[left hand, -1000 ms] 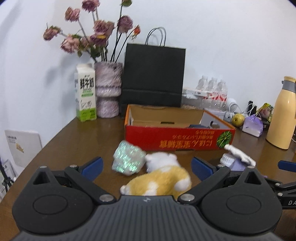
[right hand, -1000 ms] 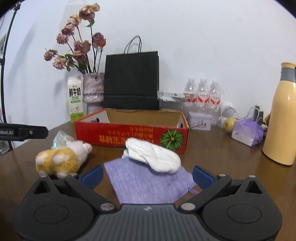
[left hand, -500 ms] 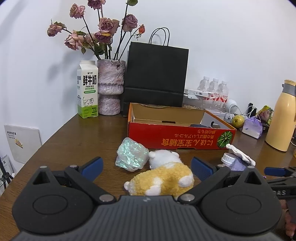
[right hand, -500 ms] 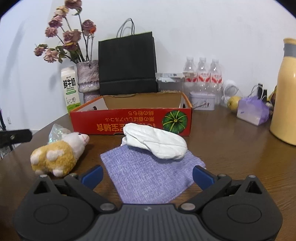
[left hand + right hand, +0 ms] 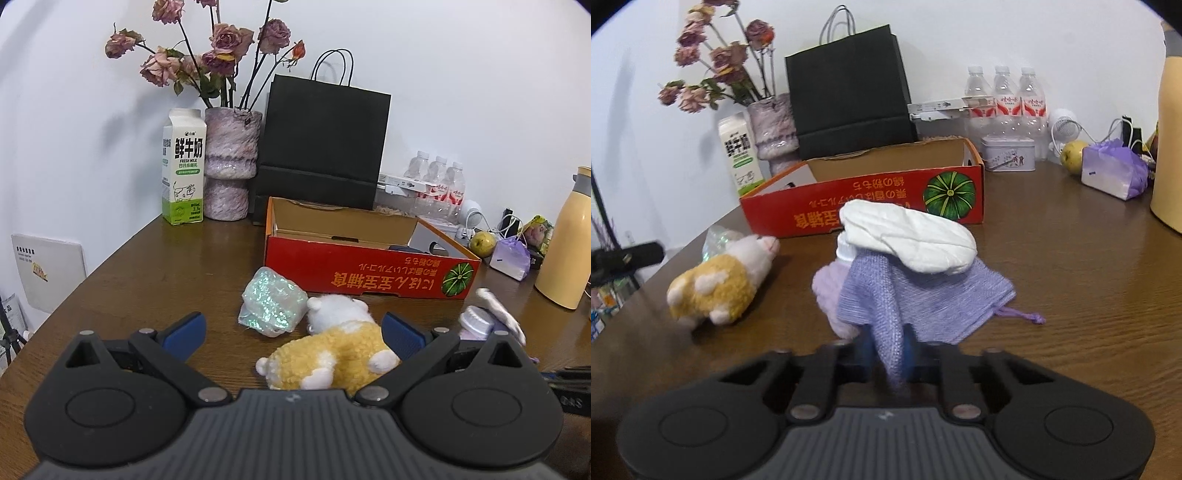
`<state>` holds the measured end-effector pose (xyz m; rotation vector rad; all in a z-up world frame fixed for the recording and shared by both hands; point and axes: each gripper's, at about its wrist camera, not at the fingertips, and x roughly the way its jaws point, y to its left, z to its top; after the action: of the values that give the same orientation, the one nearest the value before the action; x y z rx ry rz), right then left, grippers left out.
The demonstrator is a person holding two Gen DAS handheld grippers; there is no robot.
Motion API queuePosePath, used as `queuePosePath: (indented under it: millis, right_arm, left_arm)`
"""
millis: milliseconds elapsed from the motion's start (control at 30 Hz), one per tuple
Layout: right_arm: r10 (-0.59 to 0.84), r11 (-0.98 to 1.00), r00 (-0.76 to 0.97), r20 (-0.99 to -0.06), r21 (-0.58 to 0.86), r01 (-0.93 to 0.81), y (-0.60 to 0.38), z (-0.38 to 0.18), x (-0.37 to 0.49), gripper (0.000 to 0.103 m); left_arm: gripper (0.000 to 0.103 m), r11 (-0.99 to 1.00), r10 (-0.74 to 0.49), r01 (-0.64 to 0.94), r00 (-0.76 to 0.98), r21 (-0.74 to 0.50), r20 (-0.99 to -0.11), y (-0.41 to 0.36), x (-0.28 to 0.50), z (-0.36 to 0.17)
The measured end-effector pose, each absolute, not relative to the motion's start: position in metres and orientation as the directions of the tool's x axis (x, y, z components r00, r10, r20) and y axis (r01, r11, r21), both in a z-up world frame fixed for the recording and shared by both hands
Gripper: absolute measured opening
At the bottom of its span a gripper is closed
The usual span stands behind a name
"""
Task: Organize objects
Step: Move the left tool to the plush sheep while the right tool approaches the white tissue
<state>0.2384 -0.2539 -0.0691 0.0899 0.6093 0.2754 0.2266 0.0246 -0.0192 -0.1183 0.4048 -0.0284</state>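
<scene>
My right gripper [image 5: 890, 347] has its jaws closing, and the pads pinch a raised fold of the purple knitted cloth [image 5: 923, 295]. A white crumpled wad [image 5: 908, 240] lies on top of that cloth. A white-capped bottle [image 5: 846, 251] and something pale purple and fluffy [image 5: 827, 291] peek out underneath. The yellow and white plush toy [image 5: 332, 354] lies on the table between the wide-apart fingers of my open left gripper [image 5: 293, 330], which does not touch it. An iridescent packet [image 5: 273, 306] rests against the toy's head. Behind them stands the open red cardboard box [image 5: 369, 273].
Along the wall stand a milk carton [image 5: 183, 166], a vase of dried roses [image 5: 231, 162], a black paper bag [image 5: 321, 144] and water bottles [image 5: 1004, 99]. A tin [image 5: 1008, 153], a green fruit [image 5: 1073, 155], a purple pouch [image 5: 1115, 173] and a yellow flask [image 5: 565, 243] sit at the right.
The right jaws went from wide open to shut on the near edge of the purple cloth, lifting a fold and baring the white-capped bottle. The left gripper has barely moved.
</scene>
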Motion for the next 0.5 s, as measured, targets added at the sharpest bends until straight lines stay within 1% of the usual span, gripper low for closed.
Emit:
queuePosePath:
  millis: [67,100,233,267,300,333,367,400,467,500]
  right_arm:
    - [0.261,0.964,0.785,-0.562,0.107,-0.244,-0.255,-0.068,0.231,0.007]
    - [0.242,0.965,0.785,-0.571,0.056,-0.257,-0.255,-0.068,0.226,0.007]
    - [0.152,0.922,0.796,-0.587,-0.206,-0.327,-0.248,-0.071,0.208,0.006]
    - [0.135,0.907,0.794,-0.593,-0.249,-0.340,-0.248,-0.070,0.206,0.007]
    - [0.125,0.899,0.785,-0.607,-0.266,-0.348,-0.251,-0.068,0.206,0.007]
    - [0.123,0.897,0.775,-0.619,-0.265,-0.353,-0.254,-0.065,0.207,0.010]
    - [0.123,0.898,0.769,-0.628,-0.258,-0.355,-0.257,-0.063,0.208,0.019]
    - [0.130,0.904,0.768,-0.627,-0.243,-0.351,-0.261,-0.059,0.208,0.026]
    - [0.170,0.925,0.770,-0.614,-0.169,-0.339,-0.267,-0.051,0.209,0.066]
    - [0.205,0.935,0.771,-0.602,-0.111,-0.336,-0.271,-0.047,0.209,0.074]
  left_arm:
    - [0.103,0.993,-0.045,-0.002,0.917,-0.117,-0.396,0.025,0.228,-0.020]
    - [0.103,0.993,-0.041,-0.006,0.916,-0.116,-0.399,0.025,0.229,-0.021]
    - [0.103,0.993,-0.021,-0.028,0.914,-0.114,-0.406,0.027,0.230,-0.023]
    - [0.103,0.993,-0.016,-0.033,0.913,-0.113,-0.407,0.028,0.230,-0.024]
    - [0.103,0.993,-0.009,-0.040,0.913,-0.111,-0.408,0.028,0.230,-0.024]
    - [0.103,0.993,-0.002,-0.047,0.912,-0.109,-0.409,0.029,0.230,-0.024]
    - [0.103,0.993,0.004,-0.053,0.912,-0.109,-0.410,0.029,0.230,-0.025]
    - [0.103,0.992,0.009,-0.059,0.912,-0.108,-0.411,0.030,0.231,-0.025]
    - [0.103,0.992,0.015,-0.065,0.911,-0.108,-0.412,0.031,0.230,-0.025]
    - [0.103,0.992,0.018,-0.068,0.911,-0.107,-0.413,0.031,0.230,-0.025]
